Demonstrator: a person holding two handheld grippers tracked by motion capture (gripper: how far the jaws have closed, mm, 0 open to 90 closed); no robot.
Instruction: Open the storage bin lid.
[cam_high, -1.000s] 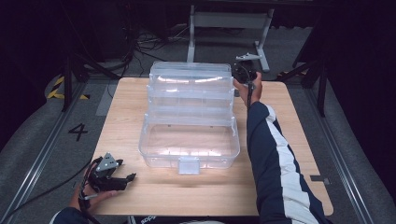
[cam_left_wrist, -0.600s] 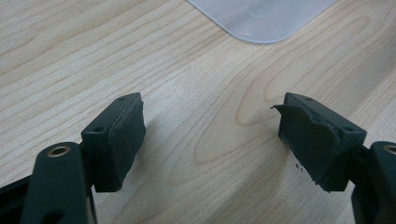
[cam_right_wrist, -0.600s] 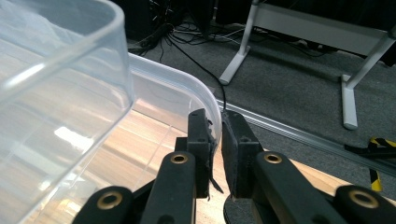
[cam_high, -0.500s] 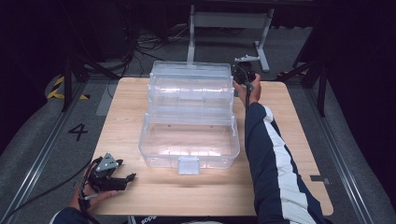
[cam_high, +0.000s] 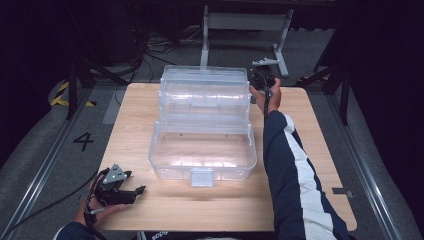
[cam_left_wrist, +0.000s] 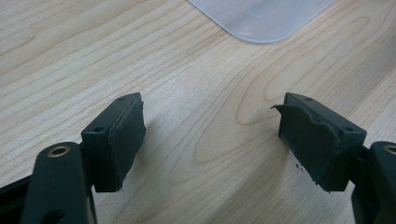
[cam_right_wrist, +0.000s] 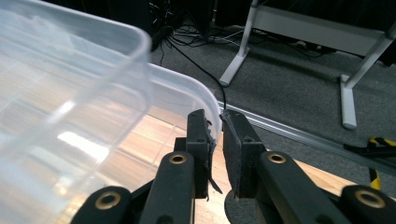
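Note:
A large clear plastic box (cam_high: 202, 167) stands open in the middle of the wooden table (cam_high: 310, 150), its stepped trays and lid (cam_high: 205, 75) rising toward the far side. My right gripper (cam_high: 253, 83) is at the lid's far right corner. In the right gripper view its jaws (cam_right_wrist: 217, 126) are shut on the thin clear rim of the lid (cam_right_wrist: 187, 88). My left gripper (cam_high: 136, 193) rests at the table's front left, held by a hand. Its jaws (cam_left_wrist: 210, 135) are wide open over bare wood, and a rounded corner of the box (cam_left_wrist: 261, 18) lies ahead of them.
A white metal stand (cam_high: 245, 22) and loose cables (cam_high: 155, 50) lie on the floor behind the table. Rails run along both sides, with a painted "4" (cam_high: 83, 141) on the left. My right arm's sleeve (cam_high: 295, 175) crosses the table's right half.

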